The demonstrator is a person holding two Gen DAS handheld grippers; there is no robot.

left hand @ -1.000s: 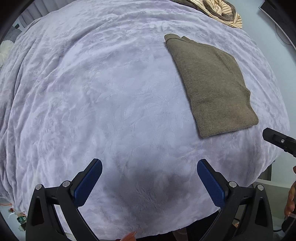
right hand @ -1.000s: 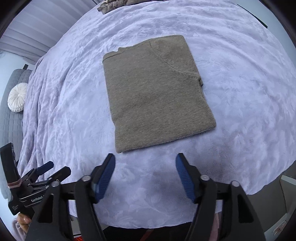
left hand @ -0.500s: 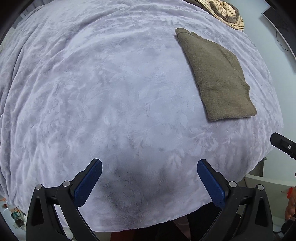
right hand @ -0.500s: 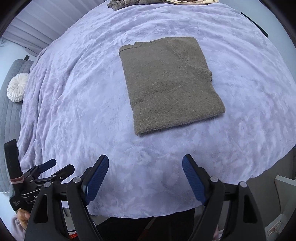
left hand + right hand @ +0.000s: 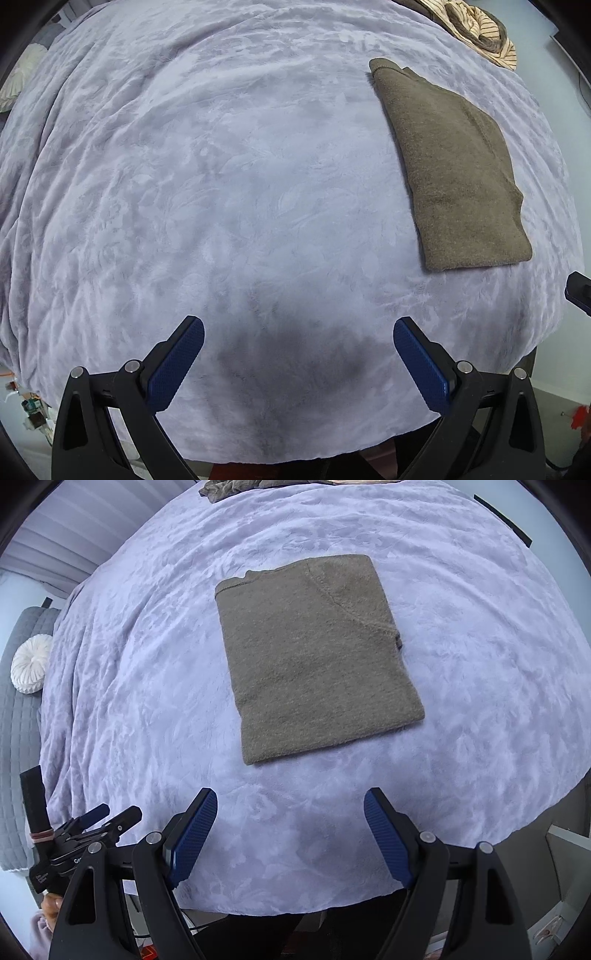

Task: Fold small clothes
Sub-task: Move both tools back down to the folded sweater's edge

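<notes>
A folded olive-brown knit garment lies flat on the lilac plush blanket. In the left wrist view the garment sits at the right, well beyond the fingers. My right gripper hangs open above bare blanket just in front of the garment's near edge, nothing between its blue pads. My left gripper is open too, over bare blanket to the garment's left. The left gripper also shows at the lower left of the right wrist view. A tip of the right gripper peeks in at the left wrist view's right edge.
A heap of unfolded clothes, striped cream and brown, lies at the bed's far end. A round white cushion rests on a grey quilted seat left of the bed. The blanket's front edge drops off just below both grippers.
Both grippers drew back from the garment half a second ago, then came closer again. Now they stand about where they were a second ago. The garment has not moved, and both jaws kept their width.
</notes>
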